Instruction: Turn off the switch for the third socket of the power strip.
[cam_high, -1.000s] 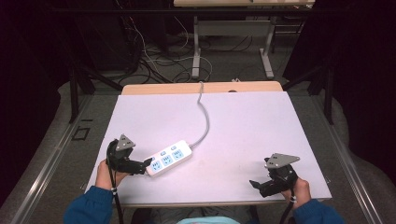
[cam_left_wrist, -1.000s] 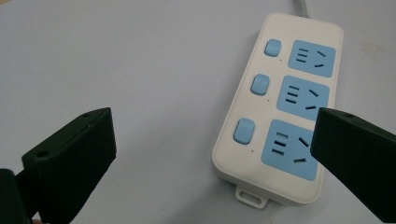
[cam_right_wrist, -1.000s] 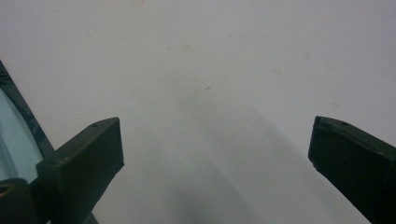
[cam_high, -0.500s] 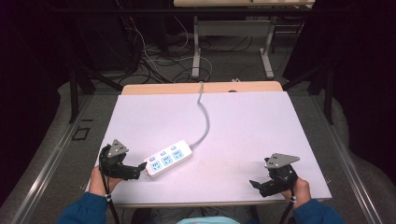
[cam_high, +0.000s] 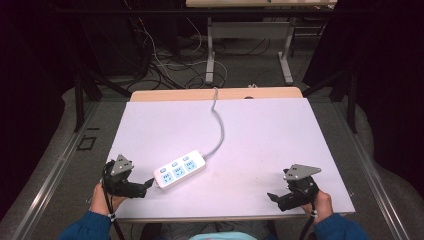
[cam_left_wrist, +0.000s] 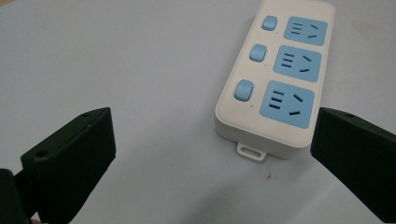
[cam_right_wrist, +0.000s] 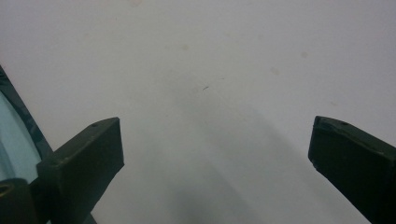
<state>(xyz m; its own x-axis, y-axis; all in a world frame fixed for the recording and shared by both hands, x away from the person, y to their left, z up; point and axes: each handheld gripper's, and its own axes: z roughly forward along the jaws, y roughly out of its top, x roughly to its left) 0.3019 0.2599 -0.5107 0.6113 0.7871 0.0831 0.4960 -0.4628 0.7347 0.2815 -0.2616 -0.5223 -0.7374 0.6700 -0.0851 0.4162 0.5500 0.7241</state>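
power strip (cam_left_wrist: 271, 79): far end cut by top edge in left gripper view, socket markings too small to read from high view | cord (cam_high: 218, 125): runs off the surface's (cam_high: 300, 140) far edge beyond the power strip, plug end hidden | left gripper (cam_left_wrist: 210, 154): fingers (cam_left_wrist: 70, 158) cut off at frame bottom.

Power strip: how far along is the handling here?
Nothing looks done: the power strip lies flat on the white table, its grey cable trailing away. In hand: the left claw, jaws open, sits just short of its near end. Gripping remains. The right claw is open, well apart.
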